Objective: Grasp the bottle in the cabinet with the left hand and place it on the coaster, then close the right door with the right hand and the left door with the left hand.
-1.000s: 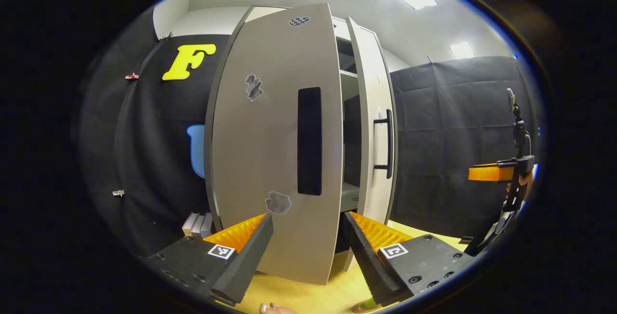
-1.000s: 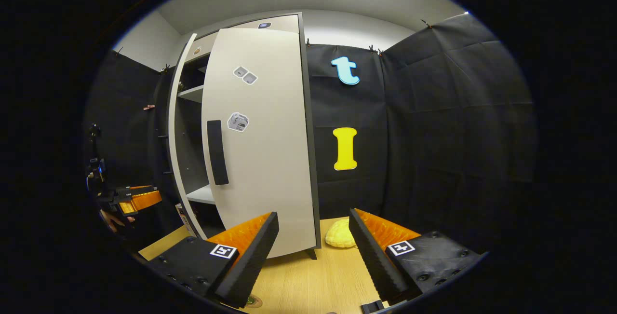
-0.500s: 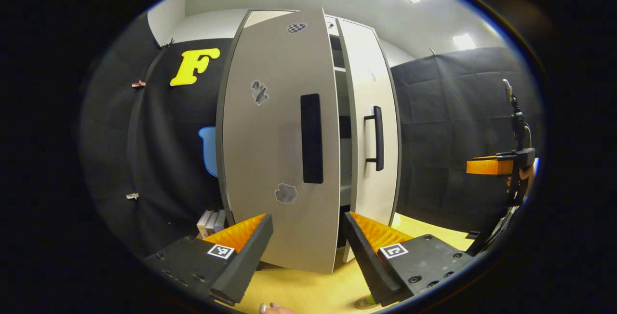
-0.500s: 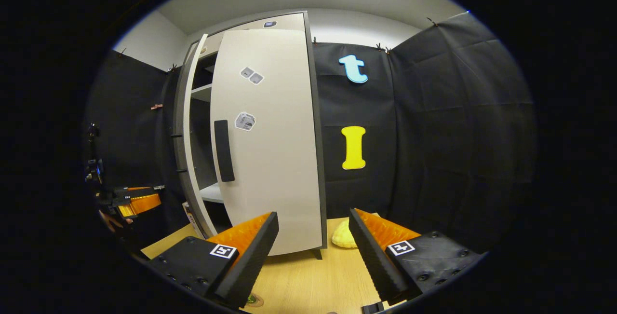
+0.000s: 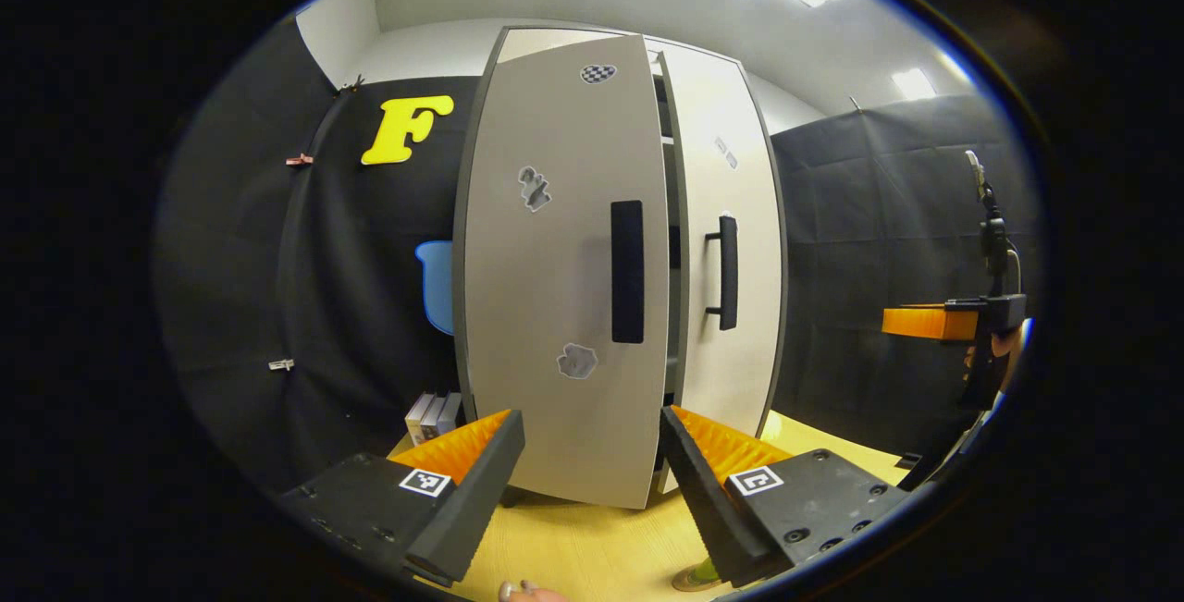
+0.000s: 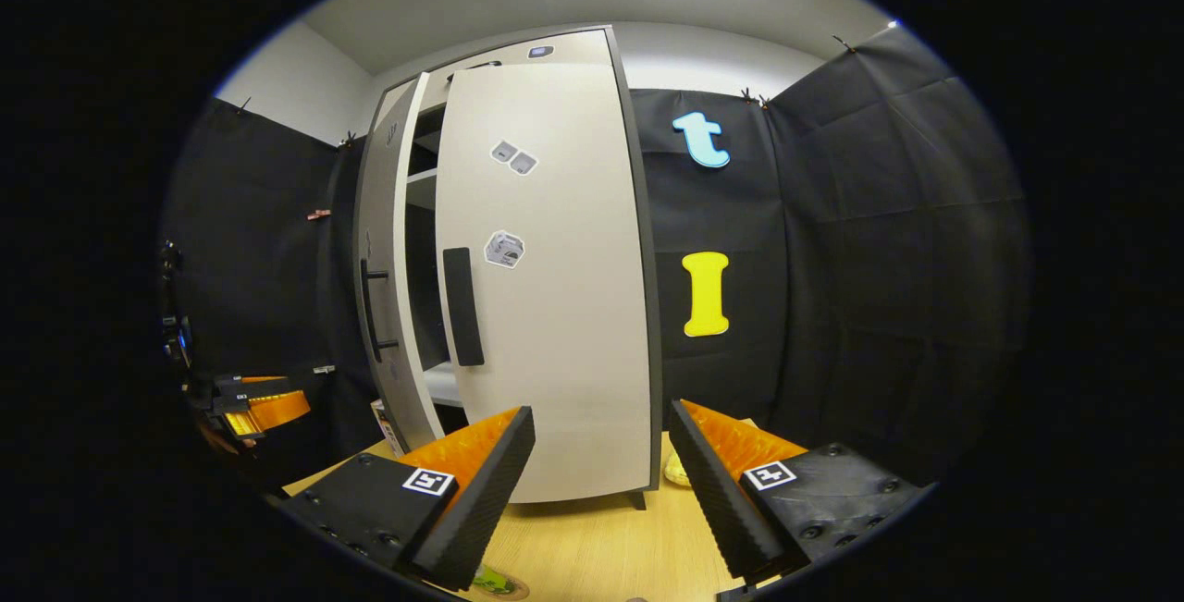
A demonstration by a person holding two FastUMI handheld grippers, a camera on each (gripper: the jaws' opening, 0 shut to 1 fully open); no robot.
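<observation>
In the left gripper view the cabinet's left door (image 5: 564, 306) stands almost shut, just ahead of my open left gripper (image 5: 592, 482), which holds nothing. A narrow dark gap separates it from the right door (image 5: 740, 343) with its bar handle (image 5: 728, 274). The right gripper view has the right door (image 6: 555, 306) slightly ajar in front of my open, empty right gripper (image 6: 601, 482), with the left door (image 6: 379, 306) beyond it. At the bottom edge a round coaster with something green on it (image 6: 492, 582) is cut off; the same spot (image 5: 696, 576) lies beside my left finger.
The cabinet stands on a wooden tabletop (image 6: 592, 546). Some books (image 5: 433, 415) lean beside the cabinet's left side. A yellow object (image 6: 673, 468) lies behind the right door's corner. The other gripper and the hand holding it sit far right (image 5: 934, 323) and far left (image 6: 259, 399).
Both doors have swung toward the cabinet and the gap between them has narrowed to a slit. Both grippers stayed open and followed the doors.
</observation>
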